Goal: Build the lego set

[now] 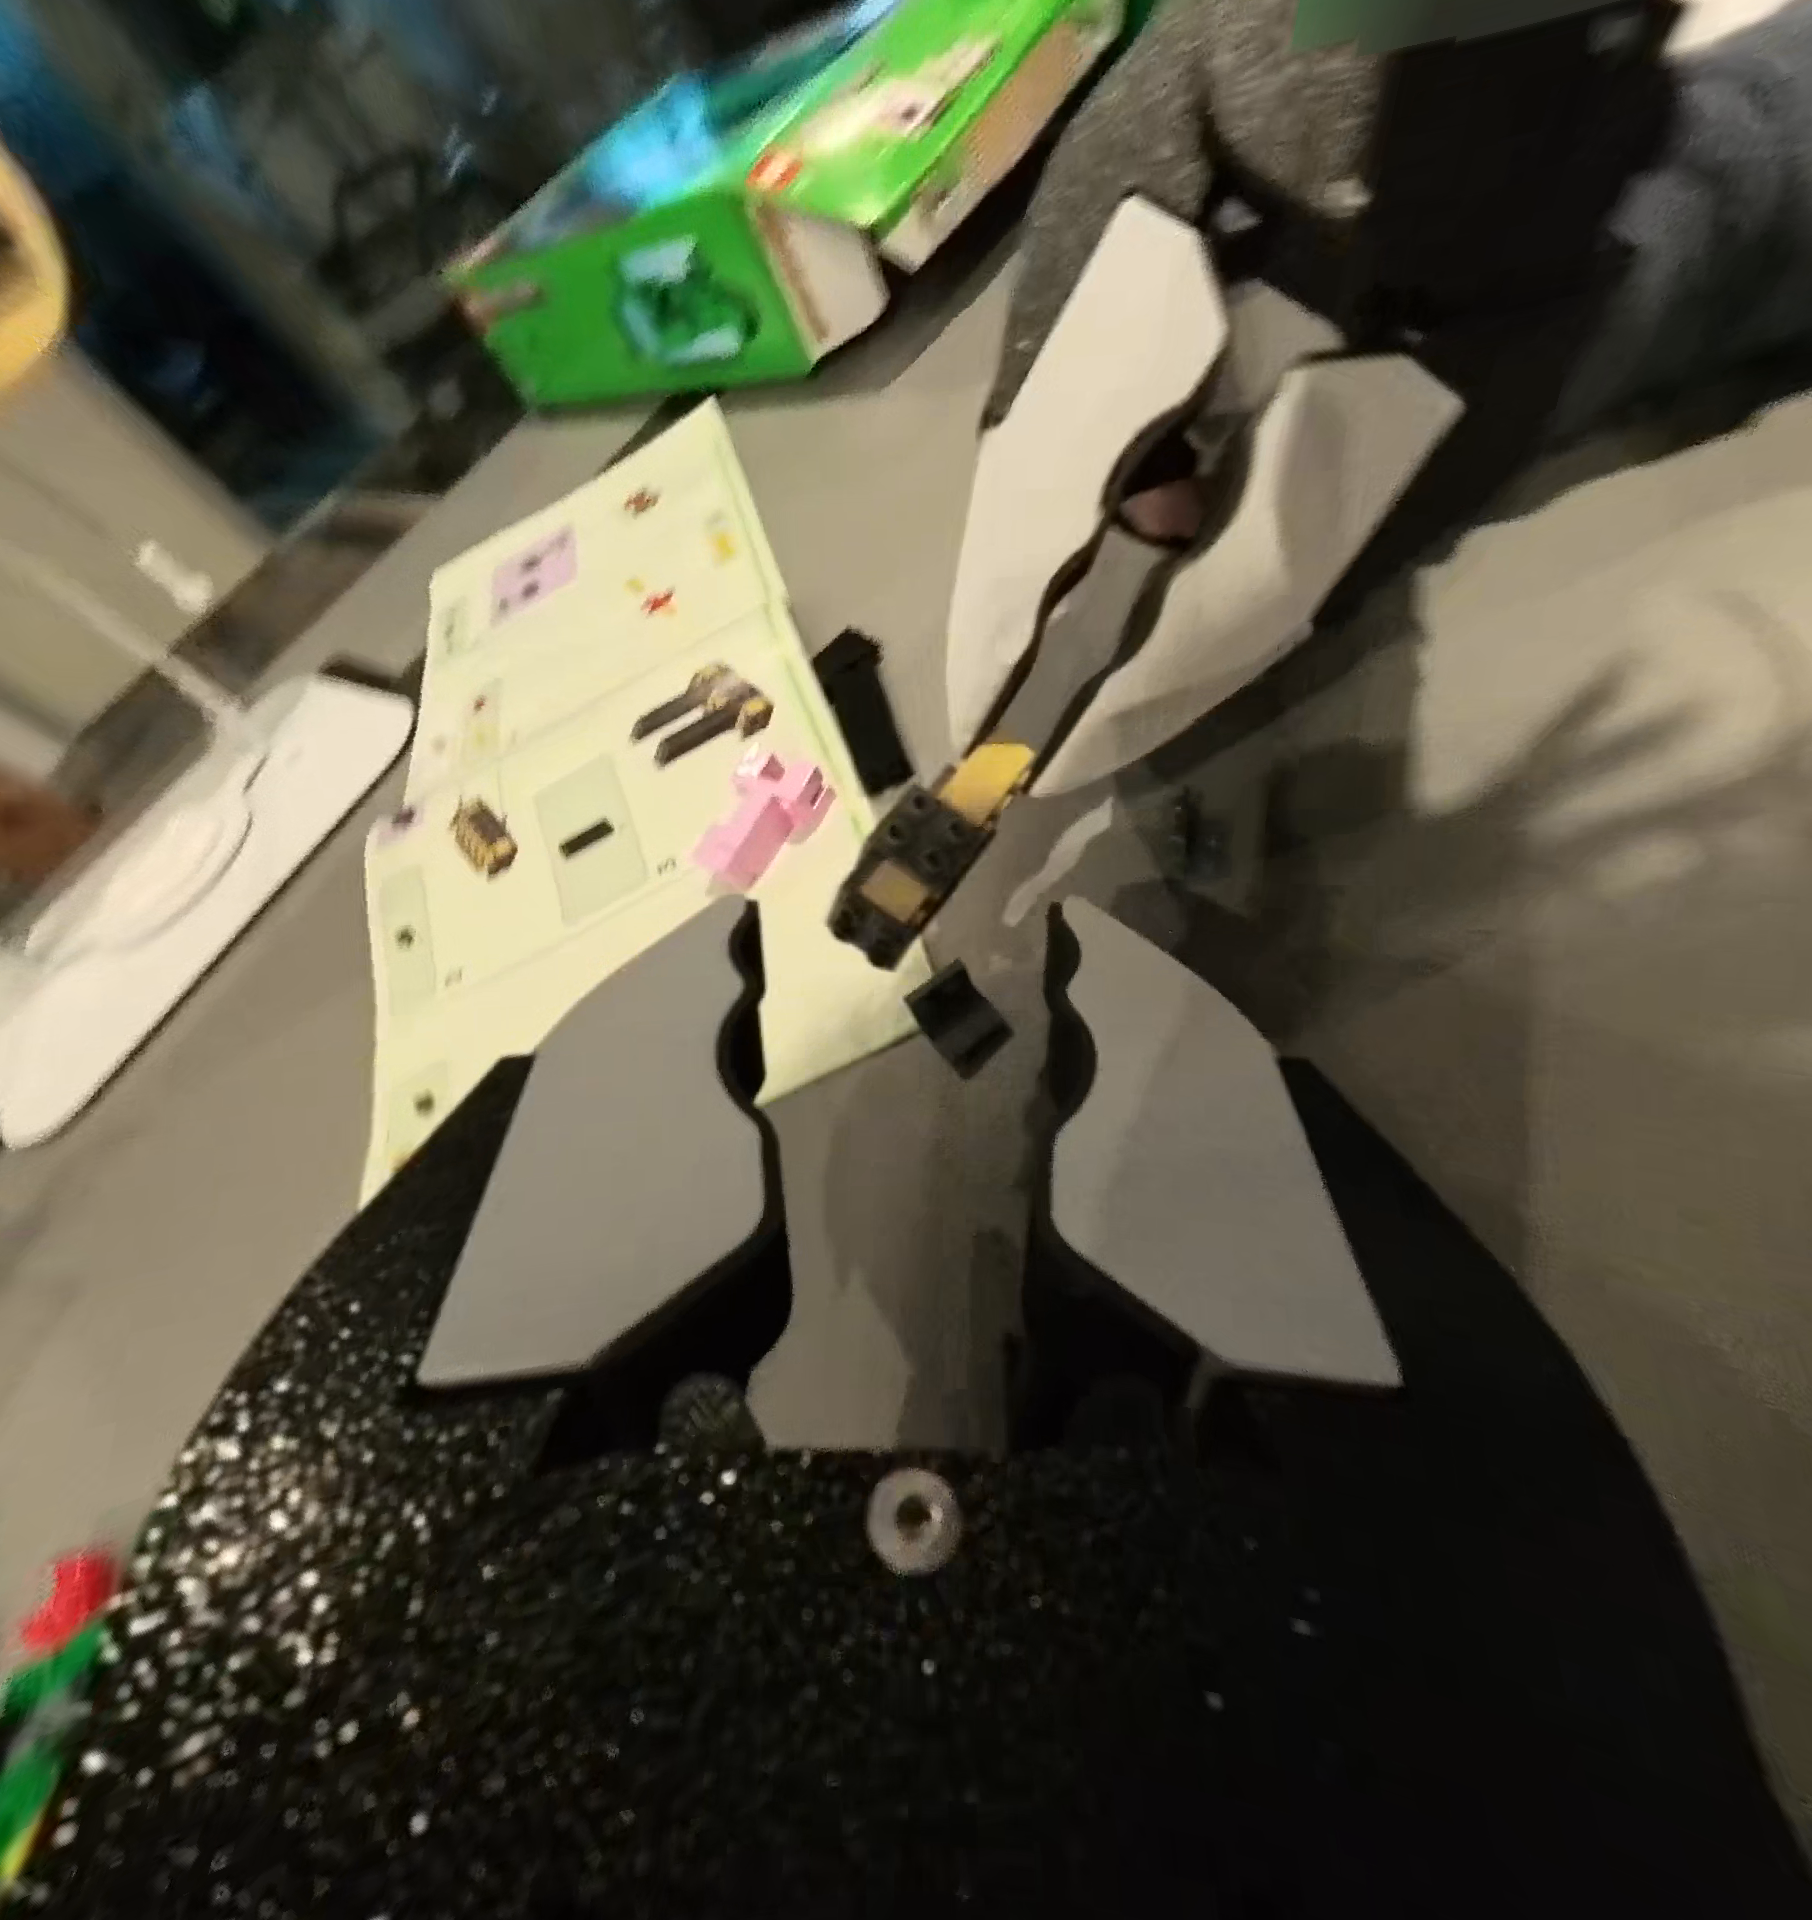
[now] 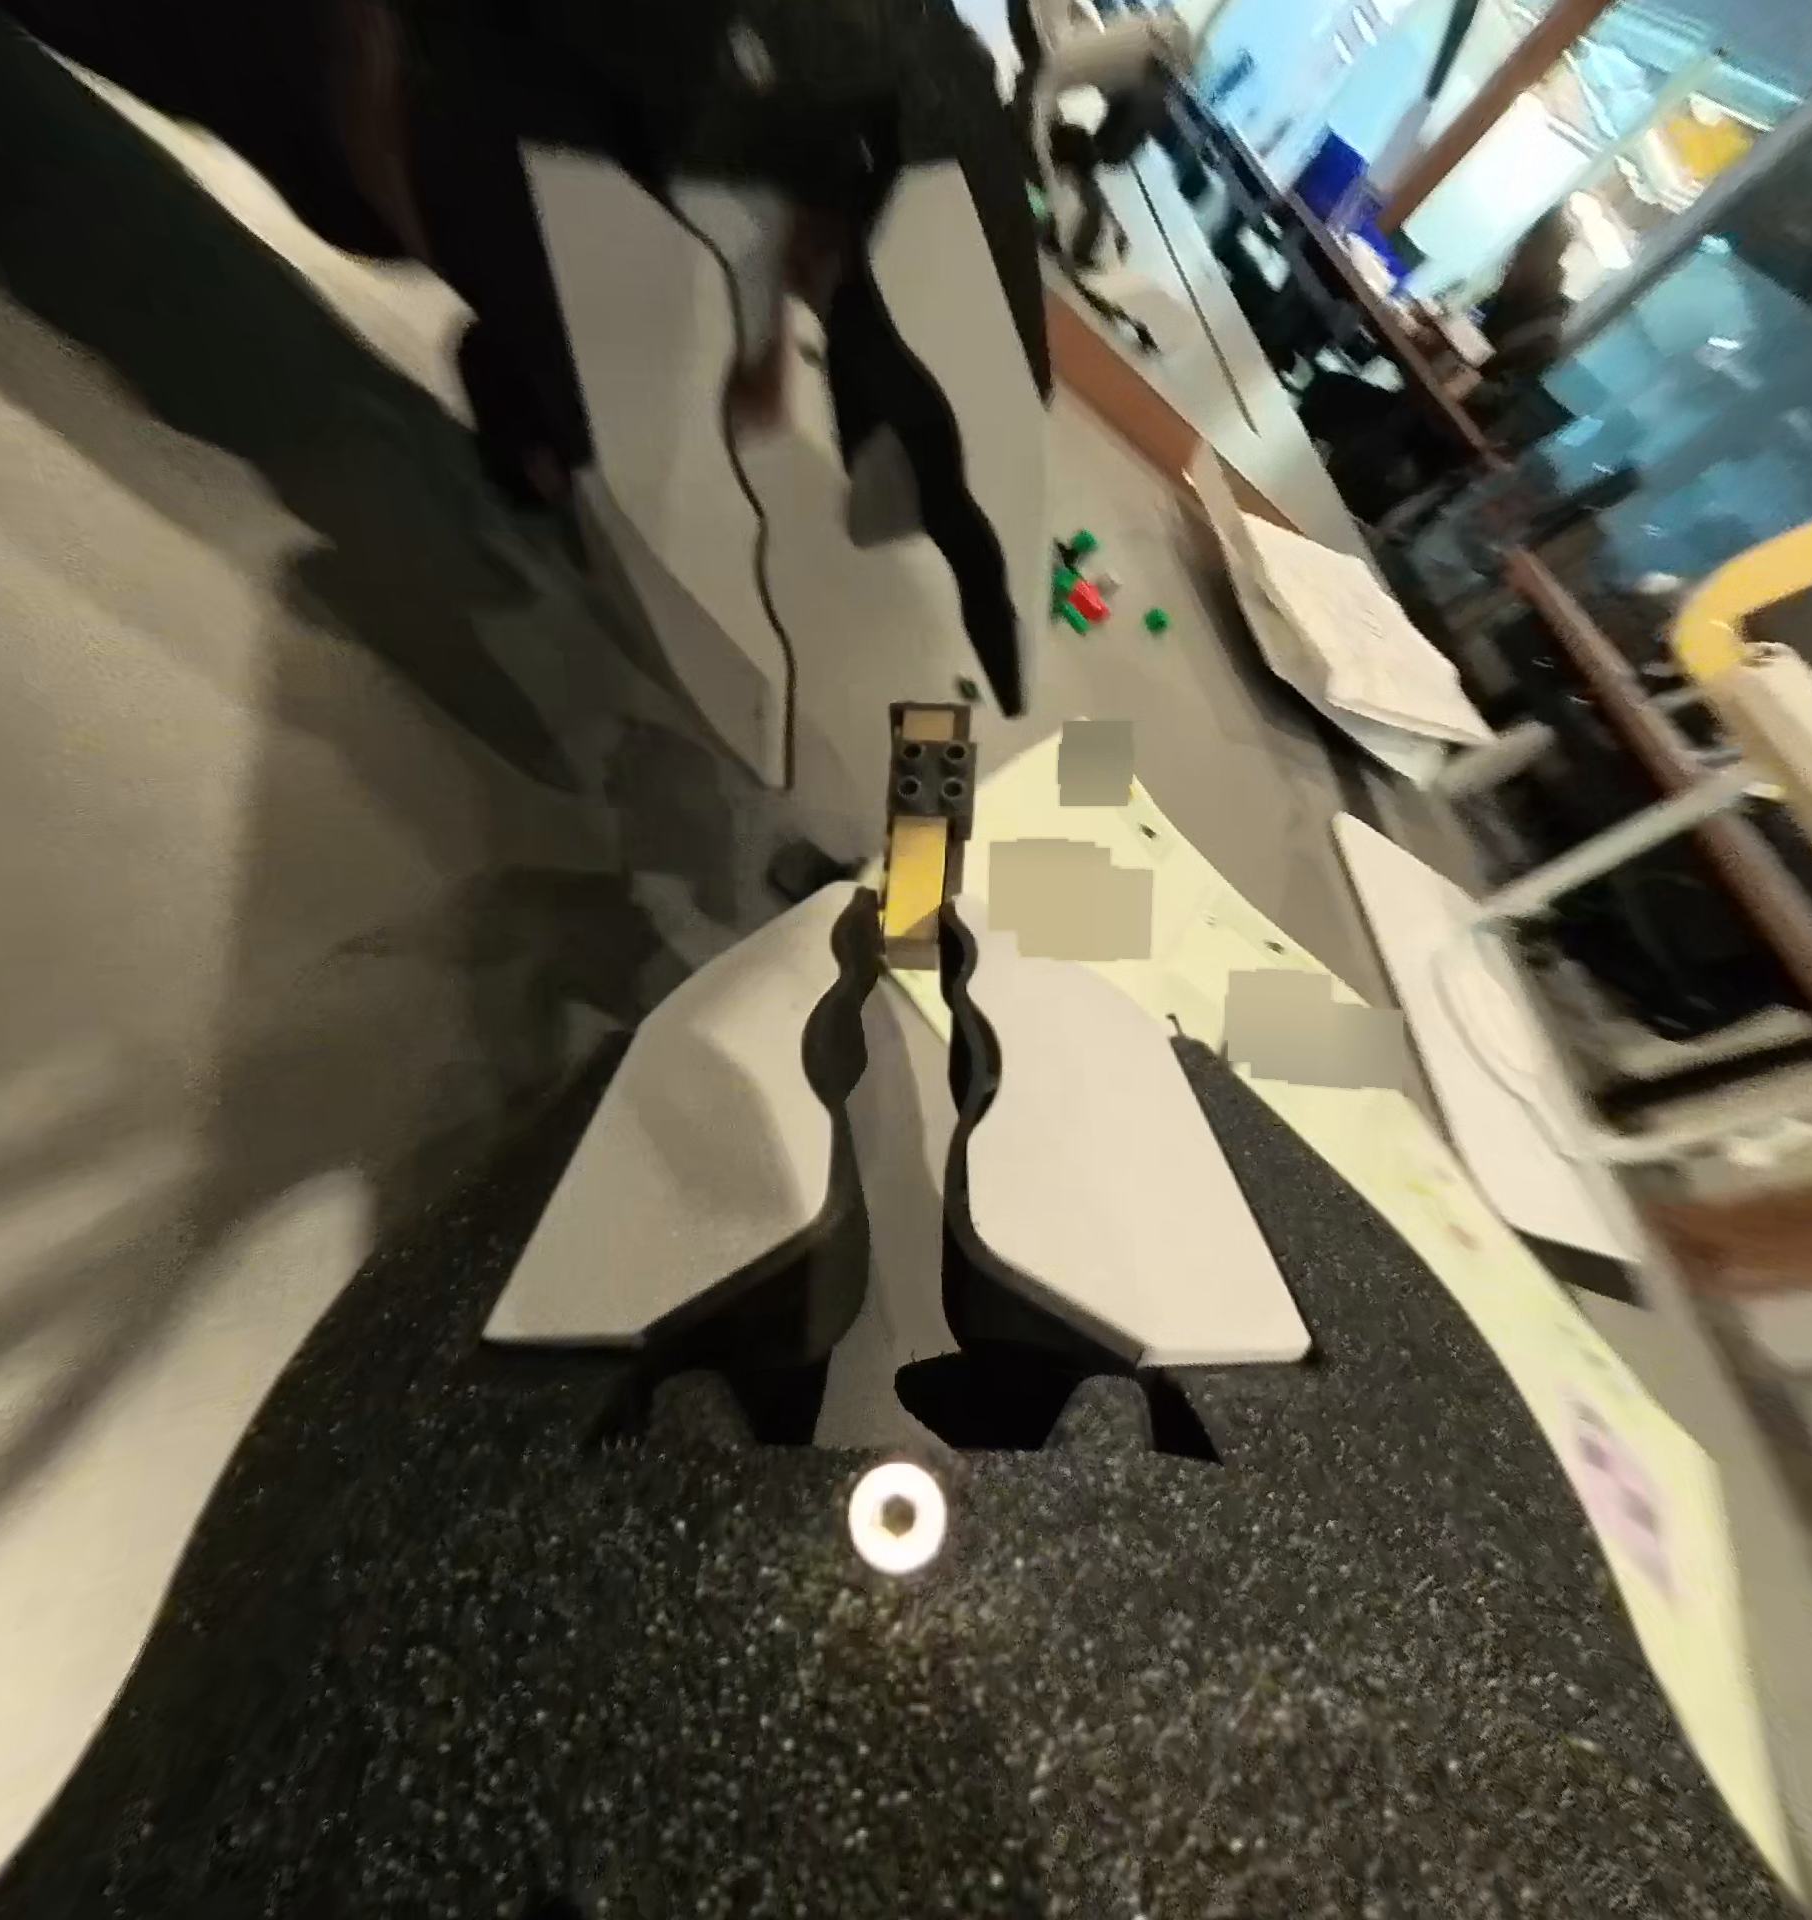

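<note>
So I'm mid-assembly here. My right claw (image 2: 907, 914) is clamped on the yellow end of the little black-and-yellow lego build (image 2: 925, 805), holding it up off the worktop (image 1: 1608, 935) over the near edge of the instruction sheet (image 1: 611, 790). My left claw (image 1: 907, 925) is spread wide with nothing in it, and it sits right under that build.

Just in front of the left claw a small black brick (image 1: 956, 1016) lies on the worktop at the sheet's corner, and a longer black piece (image 1: 866, 717) lies beside the sheet's right edge. My guess is the small brick goes on next, so the left claw needs to drop, close on it squarely, then line it up with the studs while the right holds steady.

Hard to read: both views are smeared with motion blur. The pink model (image 1: 767, 821) on the sheet is mushy, the green boxes (image 1: 673, 301) at the far edge are blurry, and the loose green and red pieces (image 2: 1084, 592) are too small to sort out. The build's underside is hidden.
</note>
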A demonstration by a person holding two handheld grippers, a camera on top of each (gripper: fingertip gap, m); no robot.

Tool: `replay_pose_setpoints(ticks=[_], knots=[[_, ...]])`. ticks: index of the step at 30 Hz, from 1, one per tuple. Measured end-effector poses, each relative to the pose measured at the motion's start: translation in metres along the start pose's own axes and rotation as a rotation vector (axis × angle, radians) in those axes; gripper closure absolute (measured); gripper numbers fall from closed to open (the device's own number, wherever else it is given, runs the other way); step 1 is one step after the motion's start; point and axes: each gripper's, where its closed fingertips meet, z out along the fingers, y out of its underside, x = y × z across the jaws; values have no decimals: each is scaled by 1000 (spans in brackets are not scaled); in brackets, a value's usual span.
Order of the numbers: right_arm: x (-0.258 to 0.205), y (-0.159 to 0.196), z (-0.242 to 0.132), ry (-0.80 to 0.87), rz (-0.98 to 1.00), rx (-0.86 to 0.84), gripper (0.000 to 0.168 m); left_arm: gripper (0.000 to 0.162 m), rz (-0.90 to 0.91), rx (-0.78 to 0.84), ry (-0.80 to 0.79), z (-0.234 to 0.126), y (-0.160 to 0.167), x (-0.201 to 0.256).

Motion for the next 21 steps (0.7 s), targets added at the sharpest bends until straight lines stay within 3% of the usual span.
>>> replay_pose_setpoints(ticks=[6, 21], knots=[[-10, -6, -4, -128, 84, 79, 157, 125, 98, 142, 150, -2, -7, 13], [-19, -10, -11, -258, 122, 142, 158, 141, 147, 214, 182, -10, -6, 20]])
